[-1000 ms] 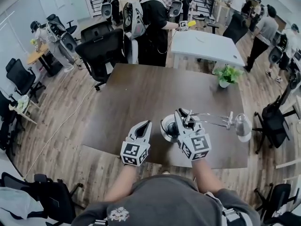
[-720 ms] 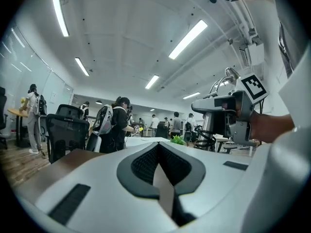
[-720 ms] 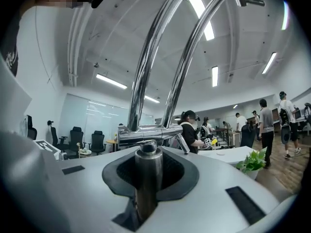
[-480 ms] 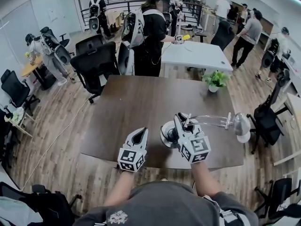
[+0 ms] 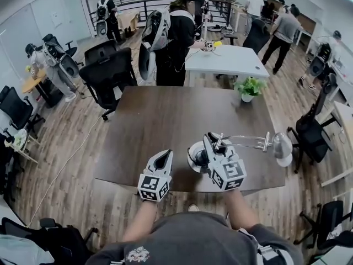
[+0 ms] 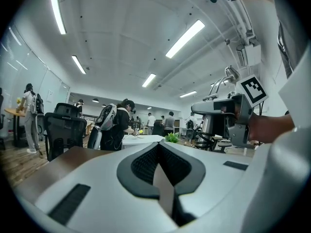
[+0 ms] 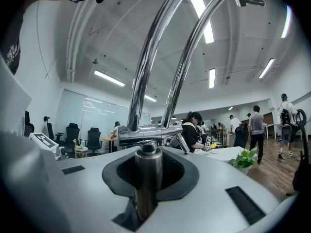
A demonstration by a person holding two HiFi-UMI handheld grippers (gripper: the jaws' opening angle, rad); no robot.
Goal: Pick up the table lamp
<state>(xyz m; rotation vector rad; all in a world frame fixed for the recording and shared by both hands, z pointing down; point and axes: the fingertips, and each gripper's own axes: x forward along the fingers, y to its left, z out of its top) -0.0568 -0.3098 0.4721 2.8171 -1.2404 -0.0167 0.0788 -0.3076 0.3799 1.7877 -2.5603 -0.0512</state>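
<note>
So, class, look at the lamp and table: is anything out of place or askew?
Nothing spilled or broken. The table lamp, gripped at its post by the right tongs, has its arm stretched sideways, so its head seems to overhang the table's right edge.

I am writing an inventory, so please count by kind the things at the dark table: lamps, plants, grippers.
Table lamp: 1
Potted plant: 1
Grippers: 2 (left gripper, right gripper)
Total: 4

Polished metal lamp (image 7: pixel 148 176), matt wooden table (image 5: pixel 165 115)
</note>
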